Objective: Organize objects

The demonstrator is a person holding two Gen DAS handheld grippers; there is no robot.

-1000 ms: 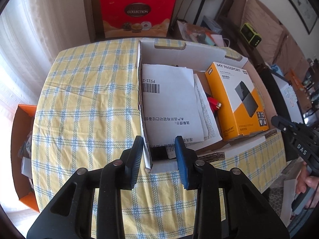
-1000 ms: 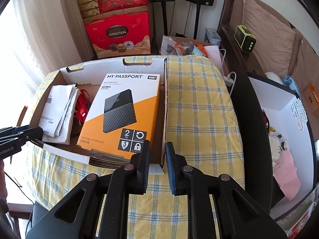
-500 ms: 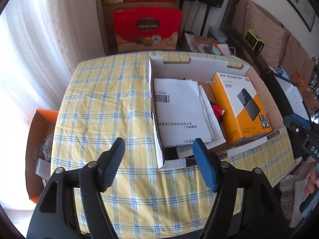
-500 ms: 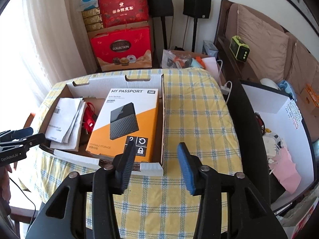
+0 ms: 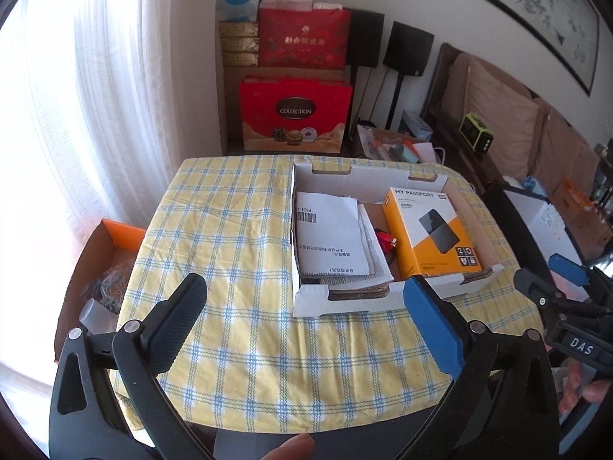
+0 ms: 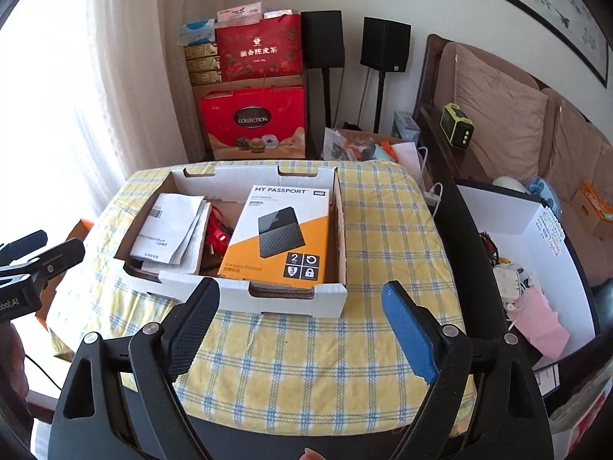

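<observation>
Checked tablecloth covers table, cluttered living room behind

Left gripper: jaws just been opening, now spread wide, nothing between them, clear of cardboard tray

Right gripper: jaws just been opening too, now wide apart and empty, near tray's front wall

Tray sits on cloth, holding papers, red cable, orange hard-drive box

Risks, judged:
- tray close to table's near edge; nudge from either open finger could push it off
- loose cloth may drag, shifting tray
- papers stacked loose, could slide out if tray tips
</observation>
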